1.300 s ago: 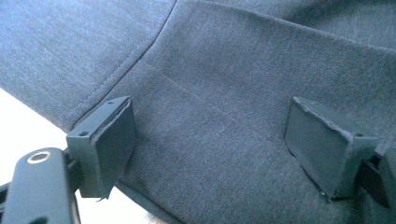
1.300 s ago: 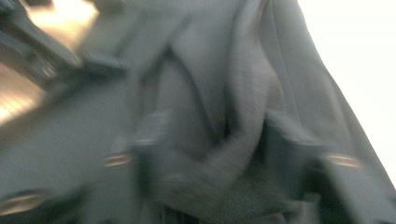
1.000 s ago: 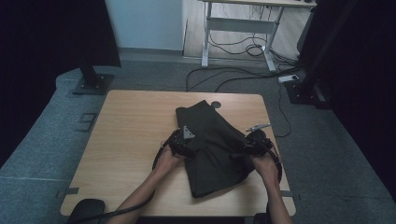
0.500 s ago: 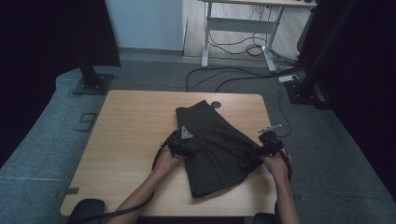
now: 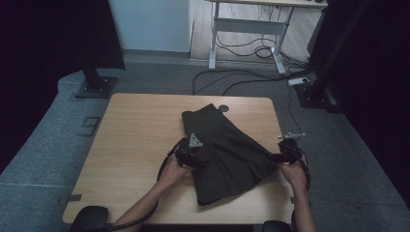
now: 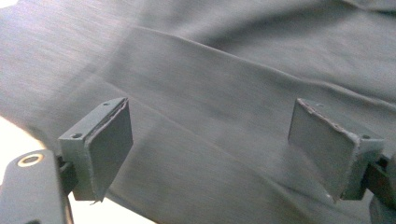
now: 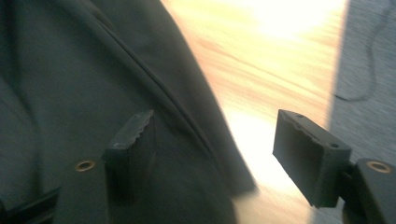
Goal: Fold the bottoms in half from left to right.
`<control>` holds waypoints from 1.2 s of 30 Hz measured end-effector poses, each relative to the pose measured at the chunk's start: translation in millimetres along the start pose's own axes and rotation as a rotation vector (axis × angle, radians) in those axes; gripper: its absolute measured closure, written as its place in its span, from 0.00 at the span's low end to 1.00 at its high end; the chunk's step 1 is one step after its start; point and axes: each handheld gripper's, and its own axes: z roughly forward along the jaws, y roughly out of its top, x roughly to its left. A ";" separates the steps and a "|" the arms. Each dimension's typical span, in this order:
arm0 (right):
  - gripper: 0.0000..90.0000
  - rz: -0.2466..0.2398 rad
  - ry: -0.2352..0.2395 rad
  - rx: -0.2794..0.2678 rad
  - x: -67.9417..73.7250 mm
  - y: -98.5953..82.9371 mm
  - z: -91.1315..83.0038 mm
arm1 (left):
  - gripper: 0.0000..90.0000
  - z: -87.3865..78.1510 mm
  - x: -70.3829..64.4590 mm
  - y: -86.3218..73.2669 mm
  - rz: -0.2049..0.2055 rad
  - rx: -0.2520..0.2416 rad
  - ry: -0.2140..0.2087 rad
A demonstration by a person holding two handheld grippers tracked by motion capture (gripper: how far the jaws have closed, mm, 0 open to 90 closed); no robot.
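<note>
A dark grey pleated garment [image 5: 225, 150] lies flat on the wooden table [image 5: 135, 130], narrow end toward the far edge. My left gripper [image 5: 193, 153] rests at the garment's left edge, jaws open over the cloth [image 6: 224, 84], nothing pinched between them. My right gripper [image 5: 283, 155] sits at the garment's right corner near the table's right edge. Its jaws are open, and the cloth's edge [image 7: 154, 93] runs between them with bare wood to the right of it.
A round cable hole [image 5: 223, 108] sits at the table's far side beside the garment. Grey carpet [image 5: 58, 140] surrounds the table. Cables [image 5: 251, 79] and a desk frame [image 5: 246, 29] lie beyond it, with dark stands at left and right.
My right gripper has moved outward to the right, from over the garment to its right corner at the table edge. The left gripper has held its place.
</note>
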 end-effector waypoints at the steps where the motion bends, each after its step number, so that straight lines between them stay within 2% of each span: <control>1: 0.32 -0.003 0.004 0.001 1.3 1.2 3.9 | 0.15 1.5 -4.8 -3.4 0.011 0.018 -0.006; 3: 0.35 -0.010 0.005 0.009 2.6 2.4 13.0 | 0.14 5.9 -12.6 -12.7 0.034 0.052 0.003; 4: 0.37 -0.008 0.015 0.016 2.4 2.2 19.3 | 0.15 6.8 -13.4 -15.8 0.033 0.051 0.008; 6: 0.48 -0.012 0.043 0.034 2.3 0.2 27.7 | 0.16 6.2 -9.0 -21.1 -0.007 0.035 -0.008; 7: 0.54 -0.011 0.065 0.050 3.3 -1.4 31.9 | 0.16 5.7 -6.5 -22.9 -0.012 0.032 -0.006; 8: 0.56 -0.011 0.078 0.053 5.6 -3.5 34.5 | 0.16 5.3 -5.0 -23.6 -0.009 0.033 -0.003; 9: 0.66 -0.007 0.079 0.049 7.1 -4.1 34.2 | 0.16 4.1 -2.0 -24.5 -0.007 0.043 0.017; 10: 0.69 0.012 0.111 0.055 9.3 -5.2 33.2 | 0.18 3.6 0.4 -25.5 0.001 0.050 0.032; 12: 0.72 0.007 0.116 0.066 15.3 -6.8 31.0 | 0.16 0.7 10.3 -29.6 -0.031 0.054 0.013; 15: 0.75 -0.020 0.139 0.071 26.2 -10.0 28.1 | 0.16 -5.7 20.9 -35.8 -0.054 0.061 0.018; 21: 0.77 -0.105 0.188 0.096 63.7 -16.2 21.0 | 0.16 -22.7 51.2 -55.1 -0.151 0.070 0.012; 27: 0.77 -0.180 0.245 0.109 105.9 -20.4 16.8 | 0.16 -41.6 77.3 -73.2 -0.196 0.069 0.055; 30: 0.77 -0.209 0.264 0.114 126.4 -22.5 14.7 | 0.16 -48.3 84.3 -78.9 -0.210 0.074 0.070; 36: 0.75 -0.250 0.292 0.112 153.5 -29.1 9.5 | 0.17 -60.4 89.9 -88.9 -0.226 0.083 0.086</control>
